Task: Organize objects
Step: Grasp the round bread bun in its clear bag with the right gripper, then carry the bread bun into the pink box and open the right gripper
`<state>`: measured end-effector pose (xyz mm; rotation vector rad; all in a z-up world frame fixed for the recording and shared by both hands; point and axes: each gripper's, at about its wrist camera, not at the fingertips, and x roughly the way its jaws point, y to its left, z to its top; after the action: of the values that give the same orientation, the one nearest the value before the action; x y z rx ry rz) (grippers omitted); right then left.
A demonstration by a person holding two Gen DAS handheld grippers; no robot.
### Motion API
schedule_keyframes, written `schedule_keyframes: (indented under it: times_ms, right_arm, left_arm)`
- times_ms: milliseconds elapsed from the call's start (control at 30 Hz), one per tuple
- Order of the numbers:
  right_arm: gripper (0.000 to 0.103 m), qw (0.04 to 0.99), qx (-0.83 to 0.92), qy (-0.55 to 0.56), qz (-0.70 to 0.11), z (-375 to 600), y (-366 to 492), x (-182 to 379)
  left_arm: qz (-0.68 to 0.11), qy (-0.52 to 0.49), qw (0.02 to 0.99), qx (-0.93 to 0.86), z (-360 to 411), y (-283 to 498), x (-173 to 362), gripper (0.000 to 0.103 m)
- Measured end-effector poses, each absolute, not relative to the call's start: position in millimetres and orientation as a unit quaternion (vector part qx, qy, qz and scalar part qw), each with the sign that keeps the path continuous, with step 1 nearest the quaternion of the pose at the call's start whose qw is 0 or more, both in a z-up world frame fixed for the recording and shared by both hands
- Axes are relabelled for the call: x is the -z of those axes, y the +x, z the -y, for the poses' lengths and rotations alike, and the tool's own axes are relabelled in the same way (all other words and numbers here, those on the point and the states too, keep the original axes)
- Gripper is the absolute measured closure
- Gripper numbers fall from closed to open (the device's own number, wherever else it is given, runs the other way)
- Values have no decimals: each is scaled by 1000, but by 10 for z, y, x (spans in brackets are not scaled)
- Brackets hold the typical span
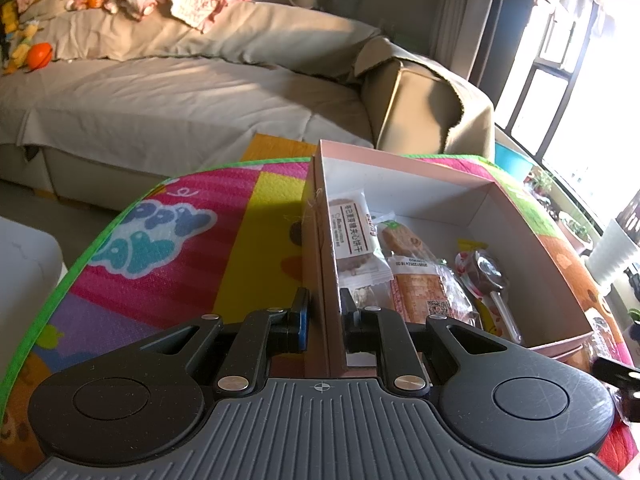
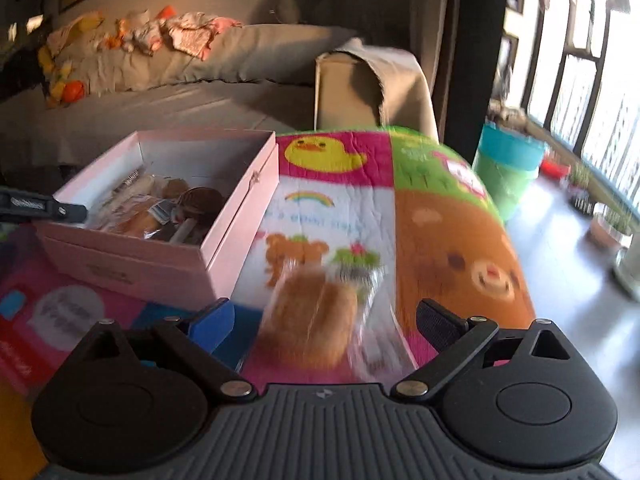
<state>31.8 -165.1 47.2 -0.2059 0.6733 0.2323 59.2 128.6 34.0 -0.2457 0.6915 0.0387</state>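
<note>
Left gripper (image 1: 325, 320): I have its jaws closed on the left wall of the pink box (image 1: 320, 240), one finger outside, one inside, steadying it
Right gripper (image 2: 325, 320): jaws wide apart around a wrapped bread snack (image 2: 310, 320); the frame is blurred and I cannot tell whether they touch it
Progress: several wrapped snacks (image 1: 356, 240) and a lollipop (image 1: 486, 276) already lie in the box; I judge the bread snack, lying on the mat just right of the box, is what is left
Surface: a bright cartoon play mat (image 2: 440, 220)
Room: a grey sofa (image 1: 180, 92) with scattered clothes behind; sunlit windows (image 2: 580, 60) to the right
</note>
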Motion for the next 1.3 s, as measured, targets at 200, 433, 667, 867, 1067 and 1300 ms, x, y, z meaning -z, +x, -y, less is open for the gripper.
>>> schedule_keyframes:
  times_ms: [200,433,667,867,1067,1300]
  right_arm:
    - [23,914,-121,-122,-367,1505,508,-299]
    - [44,910,-116,-107,-383,1623,207,-441]
    - [44,915,-142,-99,-365,1635,-127,-849]
    - [44,930,-202,-39,-305,1482,-30,-1363]
    - [44,923,-252,11,-291,1070,352,-1547]
    - [44,900,-257,12,-352,485,932,-1317]
  left_arm:
    - [-337,-121,934,-18,-1290,590,-337,86]
    - [-336,-124,933,-17,-1281,594,-344,85]
    - [-335,-128,933,-17,-1270,605,-343,85]
    - [-335,-129,933,-16,-1276,607,-342,85]
    - [-335,-130,933,-15,-1278,612,-338,85]
    - [-335,-129,933,-14,-1267,620,-336,85]
